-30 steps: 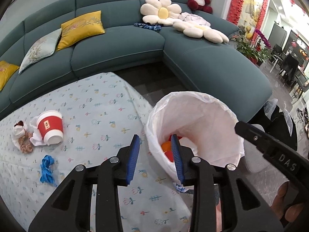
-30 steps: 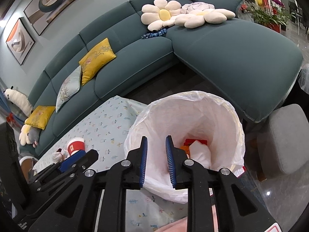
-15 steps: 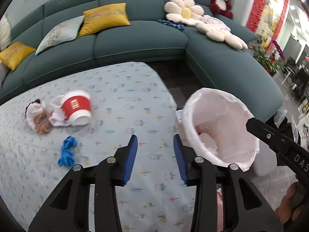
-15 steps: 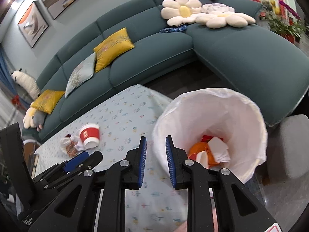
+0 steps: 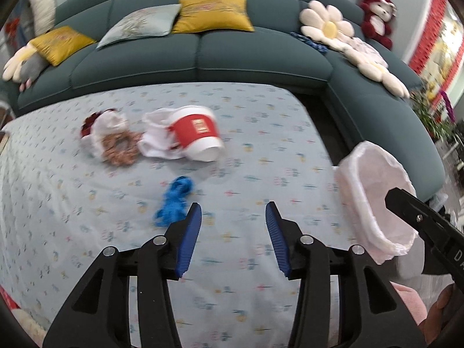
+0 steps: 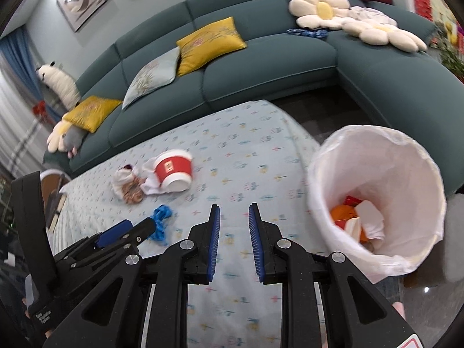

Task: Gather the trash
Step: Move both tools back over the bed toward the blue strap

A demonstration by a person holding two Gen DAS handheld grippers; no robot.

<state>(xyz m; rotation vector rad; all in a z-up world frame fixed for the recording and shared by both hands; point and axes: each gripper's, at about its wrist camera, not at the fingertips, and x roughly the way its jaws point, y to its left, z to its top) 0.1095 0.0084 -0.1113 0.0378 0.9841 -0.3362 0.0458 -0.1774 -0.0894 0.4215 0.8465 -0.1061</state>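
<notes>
A white-lined trash bin (image 6: 380,200) stands at the table's right edge and holds orange, red and white scraps; it also shows in the left wrist view (image 5: 374,197). On the patterned tablecloth lie a red-and-white paper cup (image 5: 200,133) on its side, white crumpled paper (image 5: 156,139), a brownish wrapper clump (image 5: 113,139) and a blue crumpled scrap (image 5: 174,200). My left gripper (image 5: 233,221) is open and empty above the cloth, just right of the blue scrap. My right gripper (image 6: 233,220) is open and empty, left of the bin.
A teal corner sofa (image 5: 203,46) wraps the far and right sides, with yellow and grey cushions (image 5: 211,14), flower pillows (image 5: 327,26) and a red plush bear (image 5: 377,14). A dark floor gap (image 6: 327,101) lies between table and sofa.
Both grippers have swung left, away from the bin and toward the trash on the cloth. The left gripper's jaws have opened wider. The bin now sits at the right of both views.
</notes>
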